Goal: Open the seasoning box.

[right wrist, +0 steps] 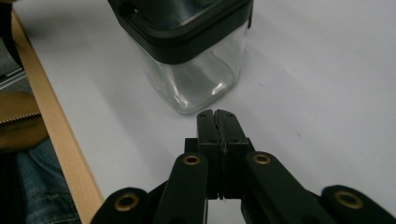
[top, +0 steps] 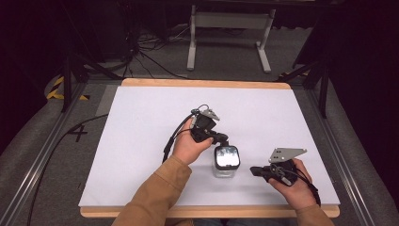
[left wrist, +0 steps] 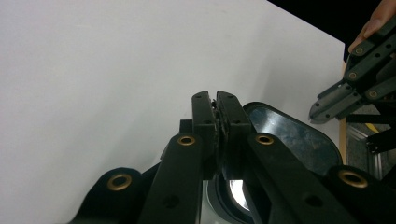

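A clear square jar (top: 226, 162) with a black-rimmed lid (top: 227, 157) stands upright on the white tabletop (top: 141, 141), close to the near edge and between the two hands. The left tool (top: 221, 140) is held over the jar's far left corner, and its jaws are seen in the left gripper view pressed together at the lid's rim (left wrist: 299, 135); whether a thin lip or tab of the lid is pinched between them cannot be told. The right tool (top: 254, 171) is closed on nothing and is held low over the tabletop, its tips pointed at the jar from the jar's right. In the right gripper view the glass wall (right wrist: 196, 79) is seen straight ahead of the closed tips (right wrist: 218, 116), near but not touching. The jar's long axis is vertical, so its side walls are offered to a level approach. The left tool is judged the nearer, being at the lid already. For the right tool, the jaws would need to be opened before the body could be braced.
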### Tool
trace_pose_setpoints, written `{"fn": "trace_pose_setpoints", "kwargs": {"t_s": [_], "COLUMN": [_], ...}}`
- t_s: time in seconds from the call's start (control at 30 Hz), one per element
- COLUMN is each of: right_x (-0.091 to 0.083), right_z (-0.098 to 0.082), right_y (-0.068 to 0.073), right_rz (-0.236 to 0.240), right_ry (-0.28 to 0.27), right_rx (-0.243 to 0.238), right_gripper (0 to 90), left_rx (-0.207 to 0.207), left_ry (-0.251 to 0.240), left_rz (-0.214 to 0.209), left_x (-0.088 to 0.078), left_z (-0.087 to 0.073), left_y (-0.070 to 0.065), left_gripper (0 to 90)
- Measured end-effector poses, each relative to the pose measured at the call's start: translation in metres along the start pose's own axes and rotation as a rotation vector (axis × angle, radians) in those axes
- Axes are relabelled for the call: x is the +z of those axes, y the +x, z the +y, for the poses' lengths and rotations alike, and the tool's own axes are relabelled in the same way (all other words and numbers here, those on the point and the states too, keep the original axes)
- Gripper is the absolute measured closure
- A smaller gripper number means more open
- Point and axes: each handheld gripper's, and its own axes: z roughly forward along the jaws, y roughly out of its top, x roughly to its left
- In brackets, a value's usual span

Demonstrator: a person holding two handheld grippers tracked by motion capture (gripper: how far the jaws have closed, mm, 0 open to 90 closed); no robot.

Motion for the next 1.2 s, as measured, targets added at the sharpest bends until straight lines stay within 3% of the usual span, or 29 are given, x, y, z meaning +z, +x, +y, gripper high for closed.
{"fn": "trace_pose_setpoints", "kwargs": {"t_s": [0.17,0.57,1.2], "right_x": [0.003,0.006,0.010], "right_z": [0.006,0.016,0.020], "right_y": [0.007,0.018,0.021], "right_rz": [0.011,0.041,0.053], "right_ry": [-0.020,-0.067,-0.100], "right_rx": [-0.024,-0.046,-0.047], "right_gripper": [90.0,90.0,90.0], "left_rx": [0.000,-0.030,-0.032], "left_ry": [0.005,0.007,0.000], "left_rz": [0.009,-0.015,-0.023], "left_x": [0.000,-0.001,-0.001], "left_z": [0.001,0.000,-0.001], "left_y": [0.001,0.002,0.004], "left_gripper": [87.3,87.3,87.2]}}
